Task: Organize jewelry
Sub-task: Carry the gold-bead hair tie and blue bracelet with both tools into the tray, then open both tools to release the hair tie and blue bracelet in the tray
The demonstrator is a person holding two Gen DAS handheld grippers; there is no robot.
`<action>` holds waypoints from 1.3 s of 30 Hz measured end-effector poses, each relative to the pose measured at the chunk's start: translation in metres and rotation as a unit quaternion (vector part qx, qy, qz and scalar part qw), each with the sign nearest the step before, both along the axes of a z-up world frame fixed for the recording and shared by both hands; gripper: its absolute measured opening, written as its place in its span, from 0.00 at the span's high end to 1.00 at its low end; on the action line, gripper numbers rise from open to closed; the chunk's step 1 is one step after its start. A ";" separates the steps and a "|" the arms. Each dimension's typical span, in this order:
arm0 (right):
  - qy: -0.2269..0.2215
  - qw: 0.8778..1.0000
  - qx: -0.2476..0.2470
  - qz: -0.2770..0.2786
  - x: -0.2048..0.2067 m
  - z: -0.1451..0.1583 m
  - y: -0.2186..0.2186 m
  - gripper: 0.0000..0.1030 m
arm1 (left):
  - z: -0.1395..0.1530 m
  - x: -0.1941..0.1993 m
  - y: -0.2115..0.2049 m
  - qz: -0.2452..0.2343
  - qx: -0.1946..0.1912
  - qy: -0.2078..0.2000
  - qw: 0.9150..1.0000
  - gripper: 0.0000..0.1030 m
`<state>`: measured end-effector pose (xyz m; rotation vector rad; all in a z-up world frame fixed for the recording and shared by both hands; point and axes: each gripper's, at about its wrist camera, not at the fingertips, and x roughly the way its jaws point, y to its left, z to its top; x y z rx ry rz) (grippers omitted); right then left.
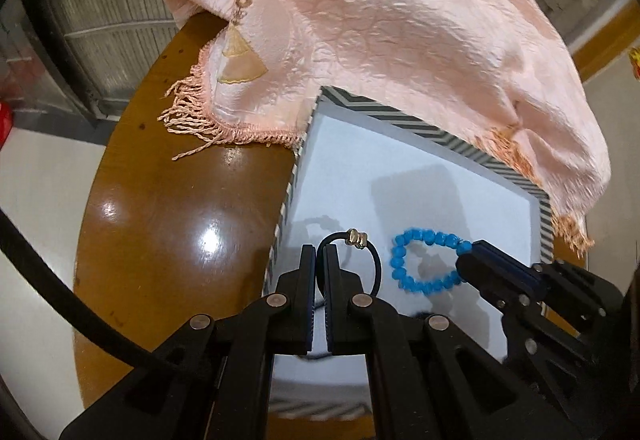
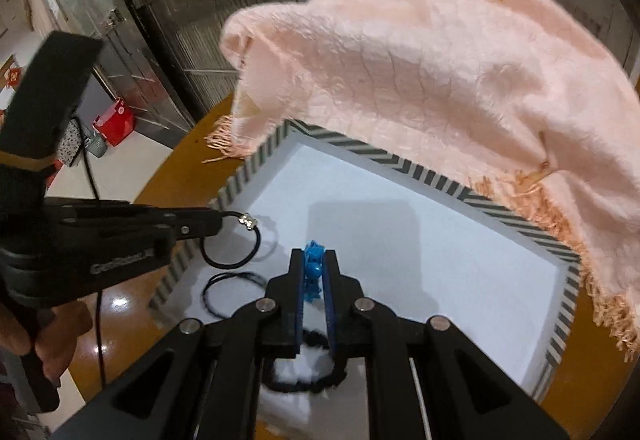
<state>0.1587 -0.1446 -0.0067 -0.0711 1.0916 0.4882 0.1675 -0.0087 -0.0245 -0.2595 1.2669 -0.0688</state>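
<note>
My left gripper is shut on a black hair tie with a gold bead and holds it above the white tray; the same tie hangs from the left gripper in the right wrist view. My right gripper is shut on a blue bead bracelet over the tray's middle; the bracelet's loop shows in the left wrist view, held by the right gripper. Two more black hair ties lie on the tray floor.
The tray has a grey-and-white zigzag rim and sits on a glossy round wooden table. A pink fringed scarf covers the tray's far edge and right corner. The floor lies beyond the table's left edge.
</note>
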 end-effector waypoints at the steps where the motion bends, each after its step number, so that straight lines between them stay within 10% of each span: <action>1: 0.009 1.000 0.000 -0.007 0.008 -0.009 -0.004 0.92 | -0.003 0.003 0.000 0.002 0.001 0.002 1.000 0.96; 15: 0.047 0.998 -0.002 -0.037 0.017 -0.054 -0.019 0.87 | -0.030 0.011 -0.012 -0.007 0.041 0.008 0.999 0.92; 18: 0.044 0.998 -0.005 -0.048 0.012 -0.051 -0.024 0.70 | -0.028 0.009 -0.010 -0.004 0.014 0.007 1.000 0.83; 23: 0.042 0.998 0.004 -0.055 -0.001 -0.038 -0.033 0.69 | -0.017 0.001 -0.014 -0.014 0.018 -0.004 1.000 0.71; 39: 0.030 0.998 0.009 -0.061 -0.085 0.006 -0.042 0.51 | 0.029 -0.079 0.000 -0.041 0.091 -0.066 0.993 0.71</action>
